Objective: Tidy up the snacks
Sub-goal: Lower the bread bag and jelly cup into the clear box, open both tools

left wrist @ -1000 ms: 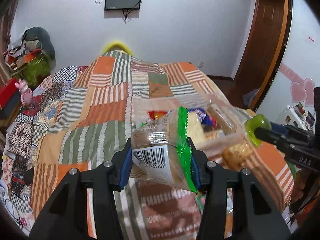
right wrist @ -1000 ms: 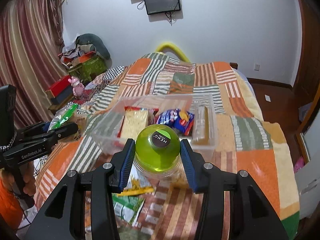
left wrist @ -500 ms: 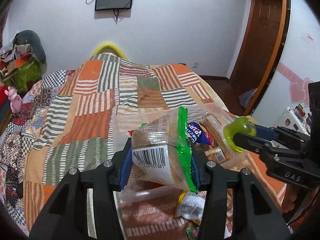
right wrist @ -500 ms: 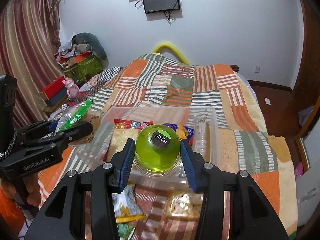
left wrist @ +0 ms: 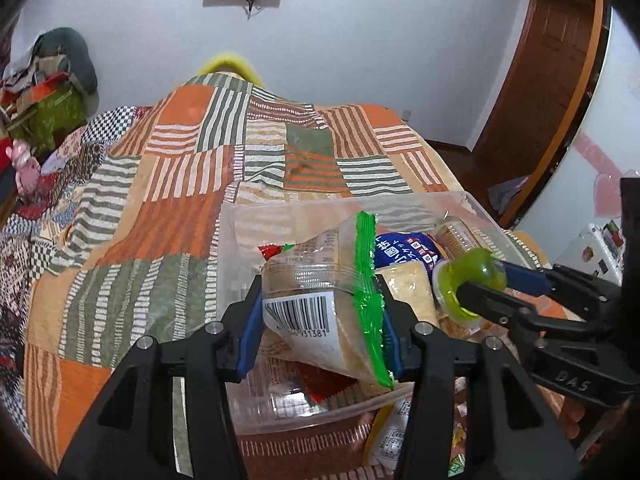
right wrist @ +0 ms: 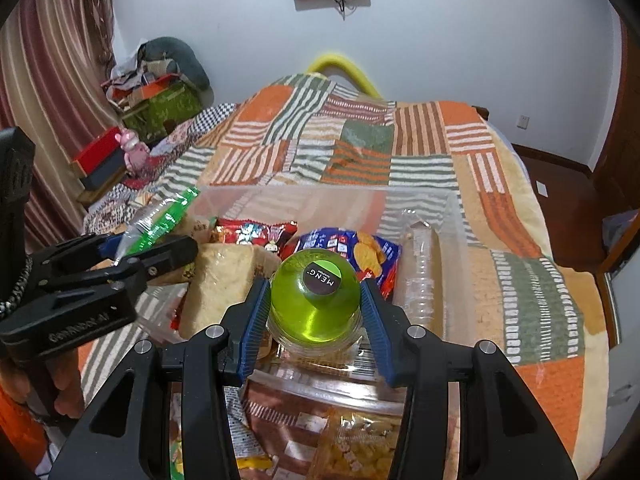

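Above the clear bin (right wrist: 416, 200): left gripper (left wrist: 320, 320) clamps a green-sealed packet (left wrist: 320, 300), base hidden; right gripper (right wrist: 316, 312) clamps a green-lidded jar (right wrist: 314, 294), body mostly obscured.

Ahead of my right gripper (right wrist: 314, 312) the bin (right wrist: 448, 216) is crowded: blue bag (right wrist: 372, 252), bread (right wrist: 224, 280); my left gripper (right wrist: 156, 248) blocks the left.

The left gripper (left wrist: 320, 324) and right gripper (right wrist: 314, 316) are built of black plastic, with blue ribbed pads (right wrist: 256, 320) and silver screws. White lettering is seen on both housings. Bare fingers (right wrist: 60, 394) are glimpsed at eight o'clock.
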Demonstrator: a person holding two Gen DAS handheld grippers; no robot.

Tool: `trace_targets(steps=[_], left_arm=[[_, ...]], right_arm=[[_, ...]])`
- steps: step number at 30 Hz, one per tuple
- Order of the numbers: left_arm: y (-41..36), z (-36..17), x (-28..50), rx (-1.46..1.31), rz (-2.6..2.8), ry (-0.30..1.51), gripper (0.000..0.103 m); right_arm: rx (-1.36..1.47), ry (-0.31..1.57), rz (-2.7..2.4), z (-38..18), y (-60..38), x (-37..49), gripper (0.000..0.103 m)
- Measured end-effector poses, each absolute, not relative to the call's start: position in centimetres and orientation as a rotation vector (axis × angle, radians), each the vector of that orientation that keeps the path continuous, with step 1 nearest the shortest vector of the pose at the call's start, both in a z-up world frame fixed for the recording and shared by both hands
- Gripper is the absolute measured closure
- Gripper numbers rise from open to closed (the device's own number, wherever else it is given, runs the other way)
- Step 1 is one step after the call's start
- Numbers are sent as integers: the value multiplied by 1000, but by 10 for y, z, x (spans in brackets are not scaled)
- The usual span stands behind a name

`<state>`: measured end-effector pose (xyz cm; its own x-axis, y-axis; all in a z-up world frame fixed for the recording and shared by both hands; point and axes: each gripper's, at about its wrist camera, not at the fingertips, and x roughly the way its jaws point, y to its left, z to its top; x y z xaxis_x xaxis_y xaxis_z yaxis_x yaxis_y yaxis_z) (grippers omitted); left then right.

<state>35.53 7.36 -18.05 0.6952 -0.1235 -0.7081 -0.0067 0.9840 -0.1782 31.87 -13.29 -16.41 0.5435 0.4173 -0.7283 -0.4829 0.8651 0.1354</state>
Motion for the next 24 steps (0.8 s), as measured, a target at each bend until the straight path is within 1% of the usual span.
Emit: trace_targets(steps=[10, 18, 24], left_arm=[[73, -192, 344, -136, -43, 842, 46], [64, -168, 318, -90, -49, 798, 34], [59, -152, 296, -76, -80, 789, 33]], right_arm=[[-130, 886, 528, -176, -128, 321, 60], [-121, 839, 530, -155, -139, 311, 59], [-94, 811, 523, -141, -157, 299, 54]])
